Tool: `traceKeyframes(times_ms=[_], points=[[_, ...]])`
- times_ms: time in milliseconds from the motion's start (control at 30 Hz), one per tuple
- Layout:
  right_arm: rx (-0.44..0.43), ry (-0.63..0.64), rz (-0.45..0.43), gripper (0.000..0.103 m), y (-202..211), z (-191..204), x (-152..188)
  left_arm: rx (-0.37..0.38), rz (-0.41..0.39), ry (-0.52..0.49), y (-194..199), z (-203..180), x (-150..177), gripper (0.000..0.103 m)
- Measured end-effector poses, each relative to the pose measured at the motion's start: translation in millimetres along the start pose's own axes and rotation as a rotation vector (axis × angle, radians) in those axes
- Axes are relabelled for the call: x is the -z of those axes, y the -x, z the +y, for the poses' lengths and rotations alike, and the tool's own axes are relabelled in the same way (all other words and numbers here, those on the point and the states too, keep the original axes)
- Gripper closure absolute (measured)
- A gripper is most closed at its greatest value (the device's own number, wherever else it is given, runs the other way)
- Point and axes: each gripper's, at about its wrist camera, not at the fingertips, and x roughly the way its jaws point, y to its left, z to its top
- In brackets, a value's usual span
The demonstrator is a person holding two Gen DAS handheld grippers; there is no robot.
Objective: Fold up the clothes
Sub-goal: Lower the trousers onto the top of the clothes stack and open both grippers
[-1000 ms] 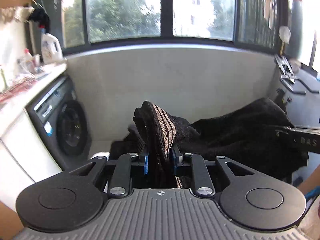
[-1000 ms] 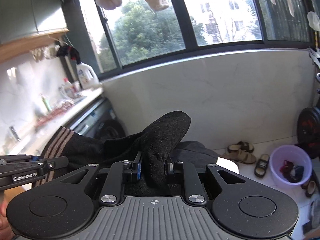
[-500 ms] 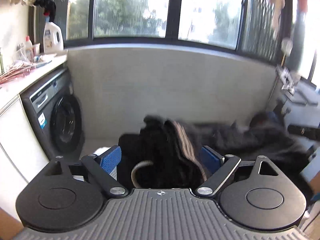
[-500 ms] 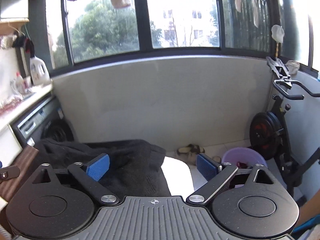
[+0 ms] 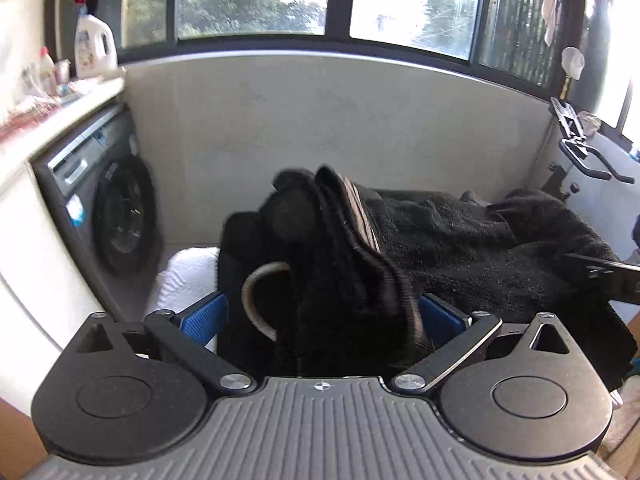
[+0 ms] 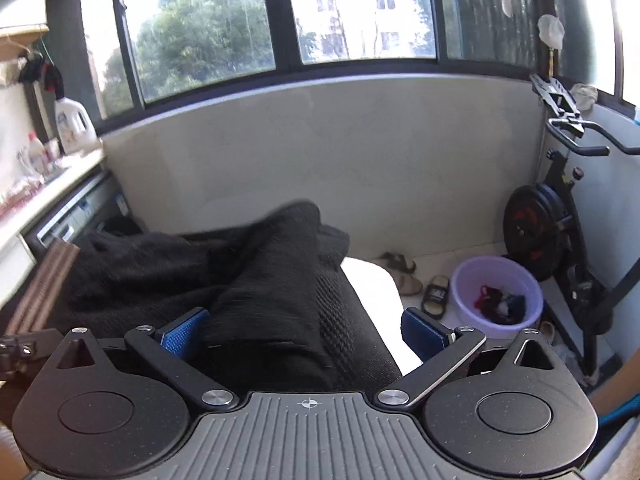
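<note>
Both hand-held grippers stand spread wide, gripping nothing: the left hand-held gripper (image 5: 322,316) has the black sweater (image 5: 460,248) bunched between its blue pads, striped cuff (image 5: 362,216) uppermost; the right hand-held gripper (image 6: 308,330) straddles another fold. Its long axis runs across the frame between them, over a white surface (image 6: 372,280). Either could re-grip directly ahead. No writing is legible on the detergent bottle (image 5: 94,46).
</note>
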Motion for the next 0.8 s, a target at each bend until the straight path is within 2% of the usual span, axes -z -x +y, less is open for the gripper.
traceKeyframes(times_ms=[133,333,567,800], points=[[-0.026,0.022,-0.038,0.001,38,-7,-9,-0.027,-0.025,0.008,30,-10,1,0.001],[-0.059,0.016,-0.05,0.001,89,-34,4,-0.09,-0.021,0.01,66,-38,21,0.001],[-0.073,0.005,-0.069,0.001,141,-67,33,-0.132,0.014,0.02,102,-67,68,0.001],[-0.088,-0.003,-0.035,0.001,185,-89,72,-0.174,0.049,0.03,138,-96,116,0.001]])
